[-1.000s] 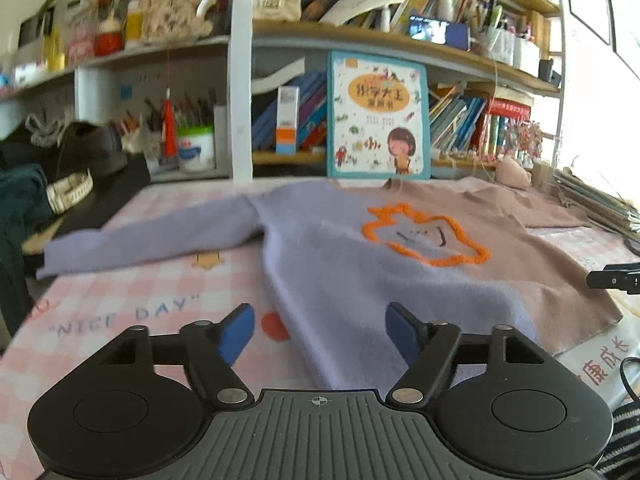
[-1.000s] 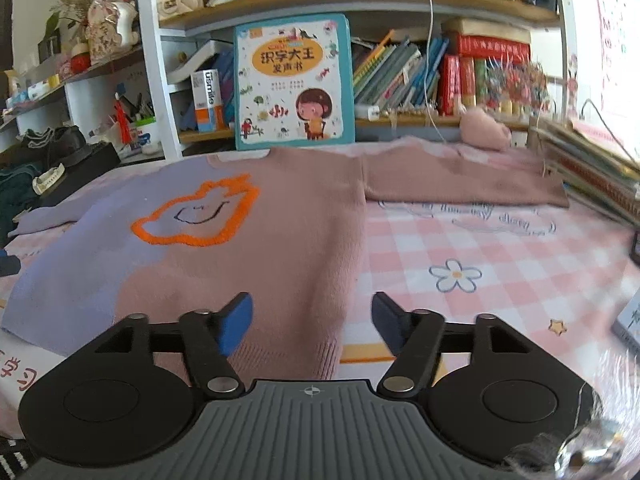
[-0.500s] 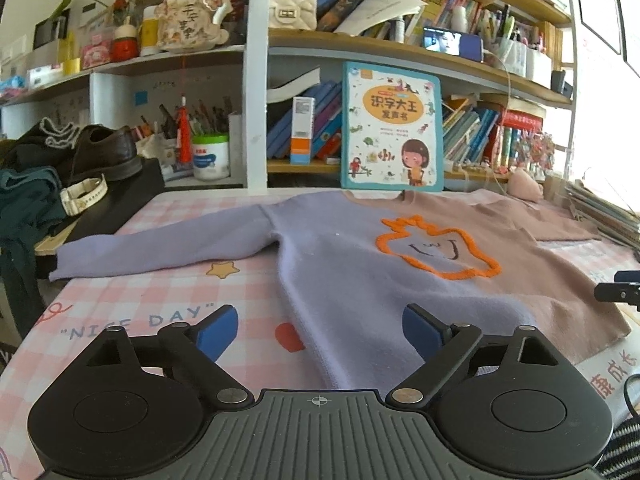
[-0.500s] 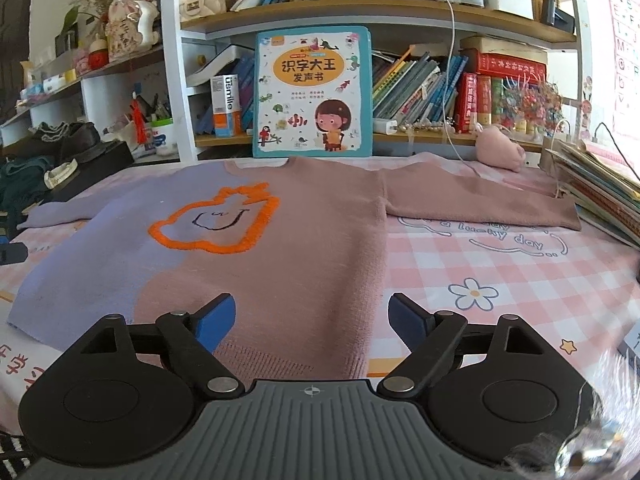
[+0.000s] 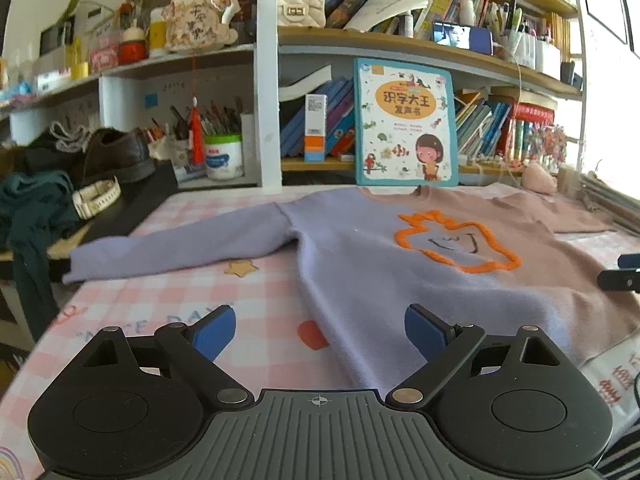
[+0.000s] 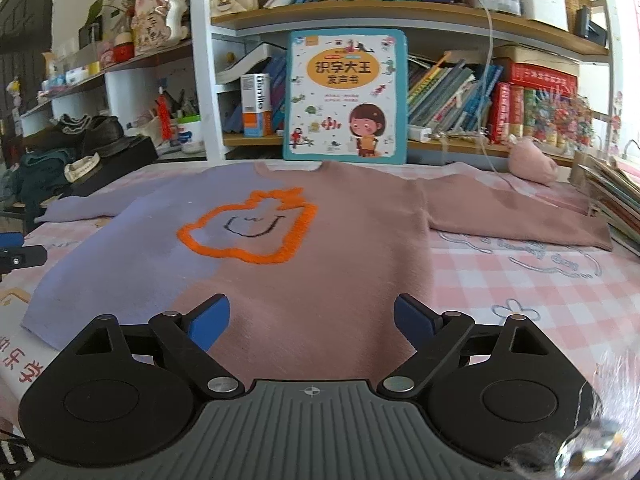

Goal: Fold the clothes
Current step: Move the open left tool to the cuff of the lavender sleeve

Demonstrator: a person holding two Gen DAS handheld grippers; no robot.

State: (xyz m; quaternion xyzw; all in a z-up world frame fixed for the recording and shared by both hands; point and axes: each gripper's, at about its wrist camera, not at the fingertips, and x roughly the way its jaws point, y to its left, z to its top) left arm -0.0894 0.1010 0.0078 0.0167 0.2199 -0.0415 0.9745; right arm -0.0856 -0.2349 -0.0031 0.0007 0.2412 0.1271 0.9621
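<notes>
Left gripper [image 5: 319, 330]: jaws spread wide, nothing held, hovering over the near hem of the sweater [image 5: 384, 264]; right gripper [image 6: 310, 318]: jaws opening, already wide, nothing clamped, only the hem's pink cloth showing below the gap. Sweater, half lilac and half dusty pink with an orange outline on the chest: flat and face-up on the pink checked tablecloth [image 6: 520, 280], neck pointing away toward the picture book [image 6: 346, 96] propped at the shelf, hem nearest the grippers. Sleeves stretched out to either side, so its longest line runs left to right across the table.
</notes>
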